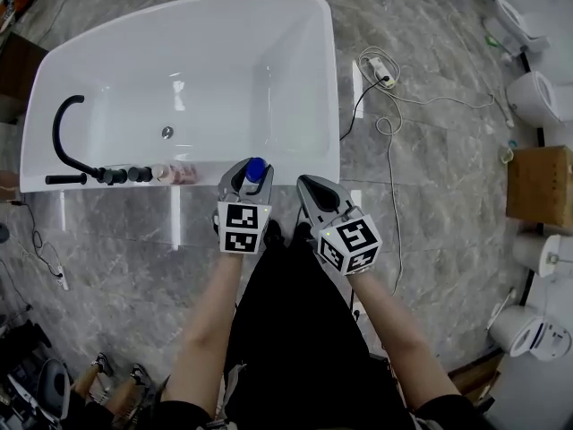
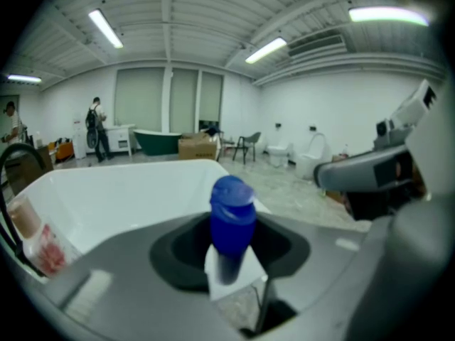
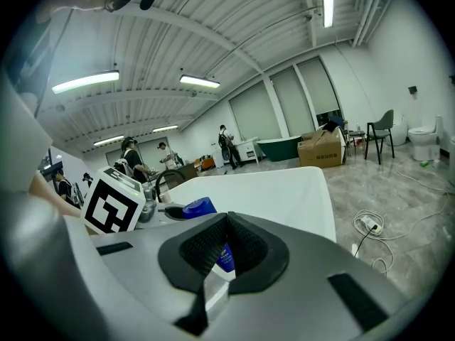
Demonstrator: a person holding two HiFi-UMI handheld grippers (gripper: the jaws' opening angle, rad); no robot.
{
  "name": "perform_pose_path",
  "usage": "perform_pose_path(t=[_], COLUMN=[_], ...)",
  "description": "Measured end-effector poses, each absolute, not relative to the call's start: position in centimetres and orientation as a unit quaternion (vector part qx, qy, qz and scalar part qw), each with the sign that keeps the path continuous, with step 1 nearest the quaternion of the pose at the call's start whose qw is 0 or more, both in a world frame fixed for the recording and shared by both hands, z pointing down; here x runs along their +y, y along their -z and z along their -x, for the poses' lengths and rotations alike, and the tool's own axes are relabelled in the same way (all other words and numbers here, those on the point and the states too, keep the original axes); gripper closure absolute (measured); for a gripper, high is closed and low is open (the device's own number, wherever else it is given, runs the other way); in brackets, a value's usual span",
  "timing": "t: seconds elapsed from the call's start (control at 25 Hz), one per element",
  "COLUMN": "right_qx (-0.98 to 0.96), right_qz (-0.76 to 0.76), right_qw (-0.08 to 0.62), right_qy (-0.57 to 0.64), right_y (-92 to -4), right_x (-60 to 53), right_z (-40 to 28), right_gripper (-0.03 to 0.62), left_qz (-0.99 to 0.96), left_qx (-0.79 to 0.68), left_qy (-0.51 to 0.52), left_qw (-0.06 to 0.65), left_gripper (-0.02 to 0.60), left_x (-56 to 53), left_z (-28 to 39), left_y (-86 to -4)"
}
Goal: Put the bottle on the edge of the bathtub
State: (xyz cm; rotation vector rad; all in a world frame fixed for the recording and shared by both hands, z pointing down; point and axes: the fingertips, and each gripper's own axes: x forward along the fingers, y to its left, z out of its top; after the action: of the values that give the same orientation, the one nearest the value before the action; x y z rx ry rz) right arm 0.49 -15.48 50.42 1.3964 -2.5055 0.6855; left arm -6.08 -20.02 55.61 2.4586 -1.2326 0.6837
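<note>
A bottle with a blue cap (image 1: 256, 169) stands upright between the jaws of my left gripper (image 1: 246, 174), right at the near rim of the white bathtub (image 1: 304, 170). In the left gripper view the blue cap (image 2: 231, 215) rises out of the dark pads of the left gripper (image 2: 231, 254), which is shut on the bottle, with the tub (image 2: 106, 190) behind. My right gripper (image 1: 315, 189) hangs just right of it, shut and holding nothing. In the right gripper view its pads (image 3: 202, 251) meet, and the bottle (image 3: 199, 207) shows past them.
A black faucet (image 1: 63, 137) with knobs (image 1: 125, 175) and a pink-labelled bottle (image 1: 179, 172) sit on the tub's near rim to the left. Cables (image 1: 385, 79) lie on the floor to the right. Toilets (image 1: 533, 92) and a cardboard box (image 1: 542, 186) stand far right.
</note>
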Motion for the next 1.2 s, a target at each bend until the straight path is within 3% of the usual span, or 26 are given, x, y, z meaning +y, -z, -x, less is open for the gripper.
perform_pose_path(t=[1.2], right_qx=[-0.846], right_qz=[-0.458], right_qw=[0.103], right_qy=[-0.253], right_y=[-52.9], right_x=[-15.3], right_z=[-2.3], right_gripper=[0.591], left_qz=[-0.839], left_qx=[-0.456], left_qy=[-0.257], left_qw=[0.146], left_gripper=[0.423], left_x=[-20.9], left_z=[5.0], left_y=[-59.3])
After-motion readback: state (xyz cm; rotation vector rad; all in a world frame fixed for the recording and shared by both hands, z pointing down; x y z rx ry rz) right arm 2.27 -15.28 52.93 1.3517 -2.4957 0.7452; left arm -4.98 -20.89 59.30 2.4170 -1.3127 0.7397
